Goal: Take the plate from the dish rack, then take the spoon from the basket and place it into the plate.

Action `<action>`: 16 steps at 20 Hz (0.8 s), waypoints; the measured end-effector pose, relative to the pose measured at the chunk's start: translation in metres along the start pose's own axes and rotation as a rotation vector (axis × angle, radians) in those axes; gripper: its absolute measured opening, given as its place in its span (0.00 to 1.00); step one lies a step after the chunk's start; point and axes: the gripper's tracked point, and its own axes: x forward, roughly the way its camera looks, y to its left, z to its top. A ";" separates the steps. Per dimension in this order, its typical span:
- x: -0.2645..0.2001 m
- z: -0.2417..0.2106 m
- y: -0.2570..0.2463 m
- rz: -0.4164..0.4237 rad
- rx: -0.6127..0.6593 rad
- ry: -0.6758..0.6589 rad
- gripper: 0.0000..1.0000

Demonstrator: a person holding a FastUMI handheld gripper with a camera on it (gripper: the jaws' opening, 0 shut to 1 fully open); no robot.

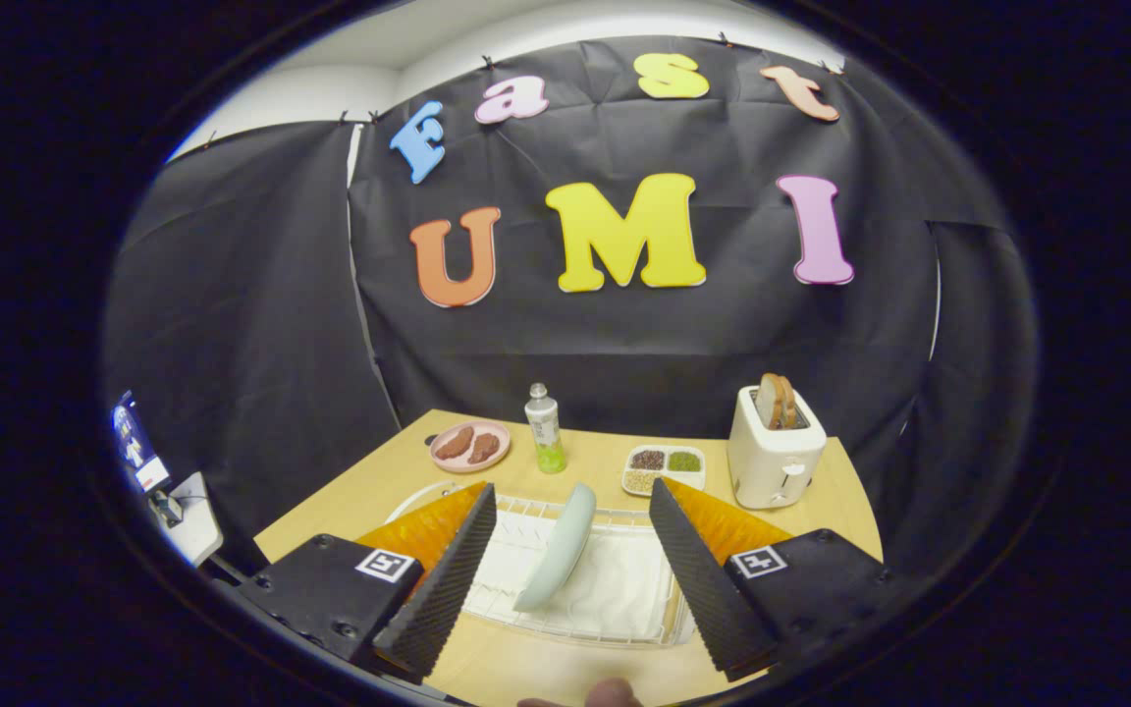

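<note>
A pale blue-green plate point(562, 548) stands on edge, tilted, in a white wire dish rack point(615, 628) on the wooden table. My gripper point(573, 503) hovers above the rack and is open, its two fingers spread wide with the plate in the gap between them and touching neither. The left finger point(448, 579) and the right finger point(703, 579) flank the rack from above. A white cloth lines the rack under the plate.
Beyond the rack stand a pink plate with two brown pieces of food point(470, 446), a small bottle with green liquid point(546, 428), a white divided dish of grains point(664, 468) and a white toaster holding bread point(775, 455). A fingertip point(613, 693) shows at the table's near edge.
</note>
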 end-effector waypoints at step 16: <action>0.136 -0.088 0.026 0.043 0.269 0.624 0.96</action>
